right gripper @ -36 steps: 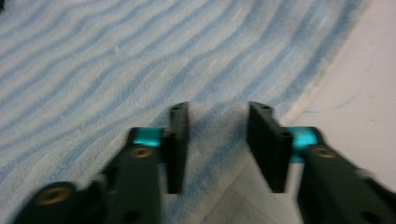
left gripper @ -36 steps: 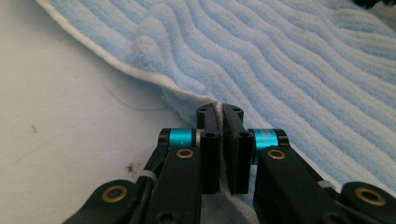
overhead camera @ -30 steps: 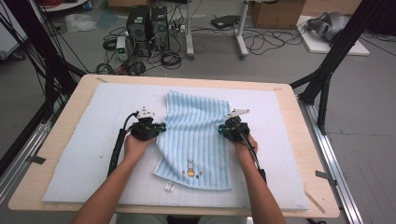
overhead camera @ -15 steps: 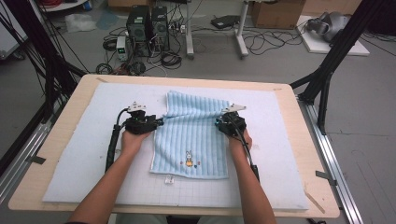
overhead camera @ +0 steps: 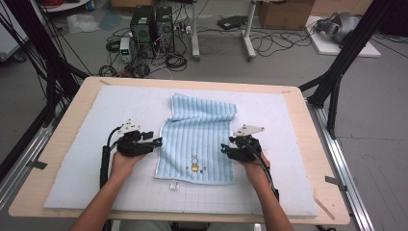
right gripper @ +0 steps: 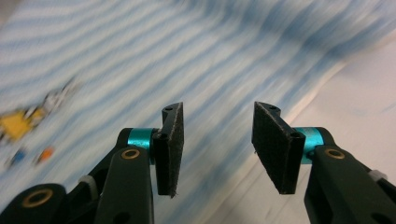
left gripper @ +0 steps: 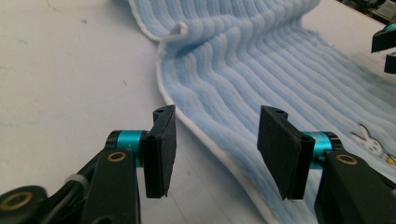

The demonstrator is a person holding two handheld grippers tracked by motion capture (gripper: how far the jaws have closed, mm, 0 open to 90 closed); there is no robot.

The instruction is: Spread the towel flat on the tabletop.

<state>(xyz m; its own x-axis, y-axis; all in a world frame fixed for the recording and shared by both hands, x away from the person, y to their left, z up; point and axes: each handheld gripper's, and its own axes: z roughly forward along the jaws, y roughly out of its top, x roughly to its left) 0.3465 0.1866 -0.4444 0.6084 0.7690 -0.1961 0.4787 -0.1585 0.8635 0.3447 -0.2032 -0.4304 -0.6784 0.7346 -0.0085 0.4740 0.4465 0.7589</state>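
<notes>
Jaws of left gripper point(overhead camera: 155, 142) and right gripper point(overhead camera: 225, 148) just opening, spread, empty, flanking the blue towel point(overhead camera: 197, 144) side edges.

A wooden worktop point(overhead camera: 317, 144) carries a pale mat point(overhead camera: 96, 125) marked with a faint grid. Beyond its far edge, on the grey floor point(overhead camera: 288, 62), stand two dark computer towers point(overhead camera: 153, 24) amid loose cables point(overhead camera: 173, 60). A cardboard box point(overhead camera: 284, 12) sits farther back, and a white board point(overhead camera: 337, 45) holds what may be a headset. Black frame bars point(overhead camera: 346, 53) rise at both sides.
</notes>
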